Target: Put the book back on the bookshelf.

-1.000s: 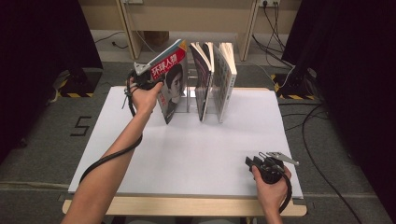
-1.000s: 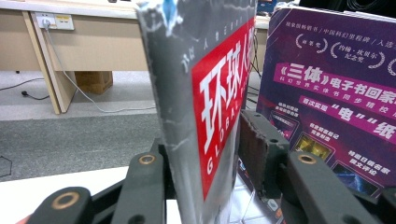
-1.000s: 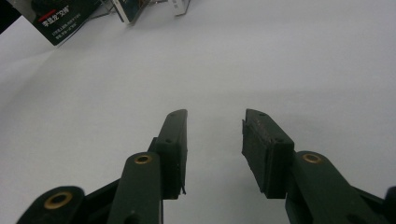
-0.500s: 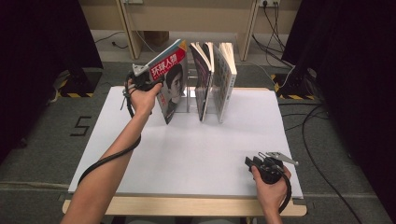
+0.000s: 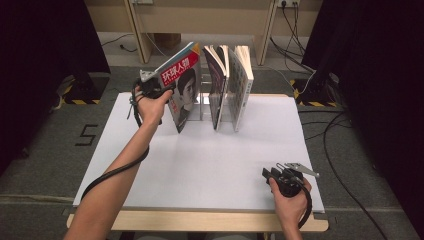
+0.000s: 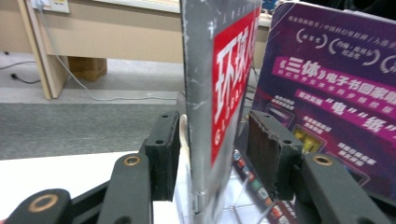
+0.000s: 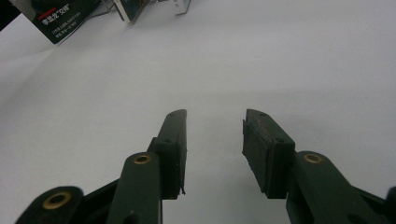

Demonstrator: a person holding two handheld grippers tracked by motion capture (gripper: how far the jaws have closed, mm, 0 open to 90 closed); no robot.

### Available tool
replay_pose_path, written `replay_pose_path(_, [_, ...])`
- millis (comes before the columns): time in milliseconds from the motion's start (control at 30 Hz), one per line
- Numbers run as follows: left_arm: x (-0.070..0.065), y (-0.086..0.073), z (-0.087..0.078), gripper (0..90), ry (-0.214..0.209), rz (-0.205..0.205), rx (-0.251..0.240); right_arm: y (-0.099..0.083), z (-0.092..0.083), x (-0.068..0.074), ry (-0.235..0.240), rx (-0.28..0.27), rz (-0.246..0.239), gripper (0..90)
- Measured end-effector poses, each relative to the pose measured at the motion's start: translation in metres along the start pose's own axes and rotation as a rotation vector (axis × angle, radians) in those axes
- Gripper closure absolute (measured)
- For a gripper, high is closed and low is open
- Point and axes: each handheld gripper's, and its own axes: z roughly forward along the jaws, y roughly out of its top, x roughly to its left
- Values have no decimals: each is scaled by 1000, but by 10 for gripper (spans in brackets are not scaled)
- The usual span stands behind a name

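A magazine (image 5: pixel 182 85) with a red title band and a face on its cover stands tilted at the left end of a row of books on the table's far side. My left gripper (image 5: pixel 165 88) is at its left edge. In the left gripper view the magazine (image 6: pixel 205 93) stands between the jaws of the left gripper (image 6: pixel 212 121), which have just been opening. The left pad is close to it and the right pad stands clear. My right gripper (image 5: pixel 272 172) rests near the front right of the table. The right gripper (image 7: pixel 215 116) is open over bare white surface, nothing between its jaws.
Two more books (image 5: pixel 220 85) (image 5: pixel 242 85) stand upright to the magazine's right in a metal rack (image 5: pixel 200 100). A purple back cover (image 6: pixel 327 93) is just behind the magazine. The white table top (image 5: pixel 200 165) stretches between the two hands. Cables lie on the floor behind.
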Motion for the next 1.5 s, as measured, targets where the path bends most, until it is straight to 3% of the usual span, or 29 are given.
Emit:
replay_pose_path(33, [0,0,0,535,-6,-19,1,0,0,0,0,-1,1,599])
replay_pose_path(133, [1,0,-2,521,-1,-27,-7,0,1,0,1,0,-2,599])
replay_pose_path(733, [5,0,-14,499,-10,-2,27,-1,1,1,-4,1,-4,589])
replay_pose_path(1500, [10,-6,-31,473,-39,-21,66,-1,1,1,-9,-5,-9,569])
